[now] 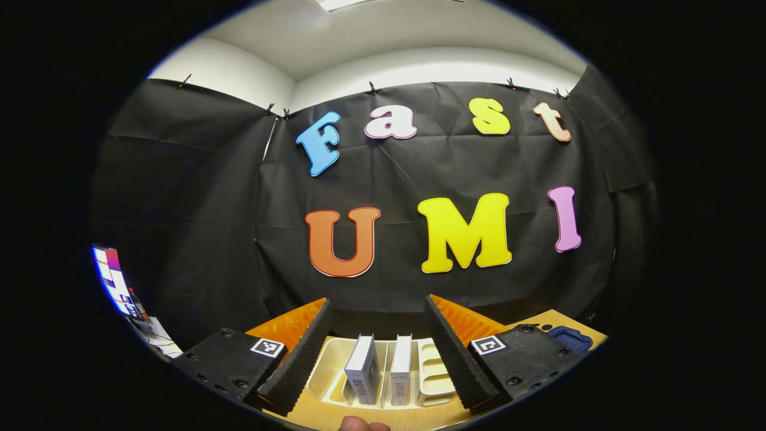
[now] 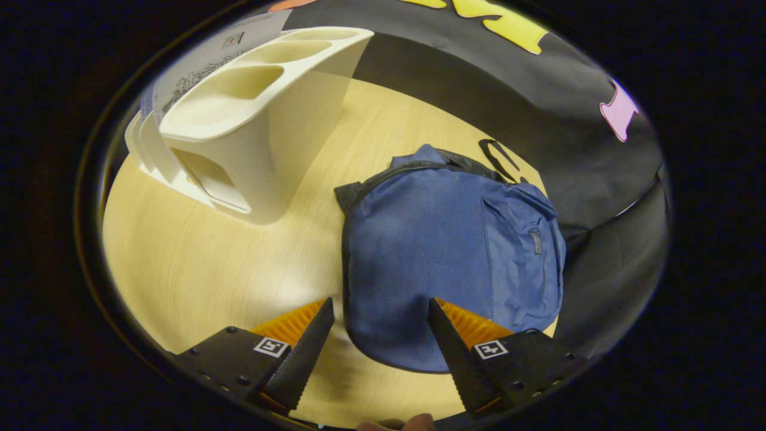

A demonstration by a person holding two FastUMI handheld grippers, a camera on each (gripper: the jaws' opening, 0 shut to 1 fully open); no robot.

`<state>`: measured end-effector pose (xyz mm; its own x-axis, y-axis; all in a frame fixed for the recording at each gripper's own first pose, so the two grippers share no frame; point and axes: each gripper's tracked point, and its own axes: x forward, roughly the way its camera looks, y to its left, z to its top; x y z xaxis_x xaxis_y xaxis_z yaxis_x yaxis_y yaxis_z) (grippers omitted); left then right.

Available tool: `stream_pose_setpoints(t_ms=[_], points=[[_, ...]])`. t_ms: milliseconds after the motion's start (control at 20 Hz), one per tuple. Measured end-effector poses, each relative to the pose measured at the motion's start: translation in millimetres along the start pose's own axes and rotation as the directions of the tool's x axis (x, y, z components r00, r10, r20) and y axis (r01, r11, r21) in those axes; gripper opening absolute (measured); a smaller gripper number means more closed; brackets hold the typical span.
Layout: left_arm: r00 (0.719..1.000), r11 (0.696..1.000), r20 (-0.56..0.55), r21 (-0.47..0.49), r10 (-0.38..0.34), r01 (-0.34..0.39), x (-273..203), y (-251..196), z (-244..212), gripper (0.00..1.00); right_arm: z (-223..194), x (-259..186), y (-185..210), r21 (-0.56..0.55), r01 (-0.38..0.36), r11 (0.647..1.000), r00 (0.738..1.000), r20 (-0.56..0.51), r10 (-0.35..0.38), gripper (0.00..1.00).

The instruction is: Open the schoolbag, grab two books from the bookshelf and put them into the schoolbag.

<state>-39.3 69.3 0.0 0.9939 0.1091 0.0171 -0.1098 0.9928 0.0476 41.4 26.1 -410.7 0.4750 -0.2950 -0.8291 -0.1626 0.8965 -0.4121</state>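
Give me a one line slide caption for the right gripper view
Open right gripper poised above a closed blue schoolbag lying on the wooden table, cream bookshelf beside it.

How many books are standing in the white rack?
2. In the left gripper view, one book stands left of the other book, side by side in the bookshelf. More could be hidden behind them.

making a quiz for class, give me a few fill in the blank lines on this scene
1. The rack holds ____ upright books.
2. The schoolbag lies on a wooden ____.
3. The right tool hovers above the bag with its jaws ____.
4. The cloth of the schoolbag is ____.

Missing words: two; table; open; blue
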Motion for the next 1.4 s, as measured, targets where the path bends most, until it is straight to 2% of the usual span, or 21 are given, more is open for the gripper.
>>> stream_pose_setpoints(t_ms=[50, 200, 250, 300, 350, 400, 450, 500, 550, 600, 650, 700, 750, 850, 900, 950, 1000, 1050, 1100, 1400], points=[[1.000, 1.000, -0.002, 0.000, 0.007, -0.007, -1, 3, -1, 0.97, 3, 5, -1, 0.002, 0.012, 1.000, 1.000, -0.005, -0.012, 0.99], [1.000, 1.000, -0.014, -0.005, 0.018, -0.018, -1, 8, -5, 0.97, 1, 21, -4, 0.013, 0.041, 0.999, 0.998, -0.056, -0.041, 0.96], [1.000, 1.000, -0.017, -0.007, 0.020, -0.020, -1, 9, -5, 0.97, 5, 22, -5, 0.031, 0.047, 0.998, 0.998, -0.047, -0.046, 0.99], [1.000, 1.000, -0.017, -0.010, 0.023, -0.023, -1, 10, -5, 0.97, 6, 24, -8, 0.025, 0.057, 0.998, 0.997, -0.049, -0.056, 0.96], [0.999, 1.000, -0.018, -0.011, 0.026, -0.026, -1, 11, -5, 0.97, 6, 26, -10, 0.016, 0.051, 0.999, 0.997, -0.056, -0.050, 0.88], [0.999, 1.000, -0.018, -0.014, 0.027, -0.027, -1, 12, -5, 0.97, 5, 25, -8, 0.021, 0.031, 0.999, 0.998, -0.060, -0.029, 0.88], [0.999, 0.999, -0.018, -0.016, 0.029, -0.030, 0, 12, -5, 0.97, 3, 20, -6, 0.036, 0.016, 0.999, 0.998, -0.057, -0.014, 0.76], [0.999, 0.999, -0.020, -0.019, 0.031, -0.032, 1, 12, -6, 0.97, 6, 24, -6, 0.050, 0.007, 0.999, 0.998, -0.056, -0.005, 0.72], [0.999, 0.999, -0.023, -0.025, 0.031, -0.032, 2, 12, -6, 0.97, 8, 22, -6, 0.056, 0.005, 0.998, 0.999, -0.055, -0.002, 0.57], [0.999, 0.999, -0.024, -0.031, 0.030, -0.031, 2, 12, -8, 0.97, 9, 19, -9, 0.059, 0.006, 0.998, 0.999, -0.050, -0.003, 0.46], [0.999, 0.999, -0.027, -0.033, 0.030, -0.031, 3, 11, -7, 0.97, 11, 17, -11, 0.064, 0.001, 0.998, 0.999, -0.046, 0.002, 0.23], [0.999, 0.999, -0.028, -0.034, 0.031, -0.032, 2, 12, -8, 0.97, 10, 17, -11, 0.072, -0.009, 0.997, 0.999, -0.050, 0.012, 0.17], [0.999, 0.999, -0.028, -0.037, 0.030, -0.031, 3, 12, -8, 0.97, 8, 21, -13, 0.076, -0.011, 0.997, 0.999, -0.052, 0.015, 0.17], [0.999, 0.998, -0.031, -0.048, 0.029, -0.030, 3, 12, -9, 0.98, 13, 9, -17, 0.102, -0.065, 0.993, 0.997, -0.045, 0.070, 0.01], [0.999, 0.998, -0.034, -0.055, 0.027, -0.029, 5, 10, -10, 0.97, 13, 7, -18, 0.114, -0.093, 0.989, 0.994, -0.039, 0.097, 0.05], [0.999, 0.998, -0.041, -0.059, 0.026, -0.028, 7, 9, -13, 0.97, 13, 1, -19, 0.130, -0.119, 0.984, 0.992, -0.033, 0.124, 0.01], [0.999, 0.998, -0.048, -0.061, 0.022, -0.025, 8, 8, -14, 0.98, 15, -5, -23, 0.139, -0.143, 0.980, 0.989, -0.025, 0.148, 0.05], [0.998, 0.998, -0.055, -0.063, 0.019, -0.023, 10, 6, -16, 0.97, 19, -12, -27, 0.148, -0.162, 0.976, 0.986, -0.009, 0.165, 0.00], [0.998, 0.998, -0.061, -0.064, 0.016, -0.020, 12, 3, -18, 0.97, 22, -19, -33, 0.160, -0.180, 0.971, 0.983, 0.006, 0.181, 0.00], [0.990, 0.995, -0.131, -0.091, -0.044, 0.032, 26, -20, -35, 0.98, 37, -71, -85, 0.230, -0.261, 0.938, 0.965, 0.102, 0.243, 0.00]])
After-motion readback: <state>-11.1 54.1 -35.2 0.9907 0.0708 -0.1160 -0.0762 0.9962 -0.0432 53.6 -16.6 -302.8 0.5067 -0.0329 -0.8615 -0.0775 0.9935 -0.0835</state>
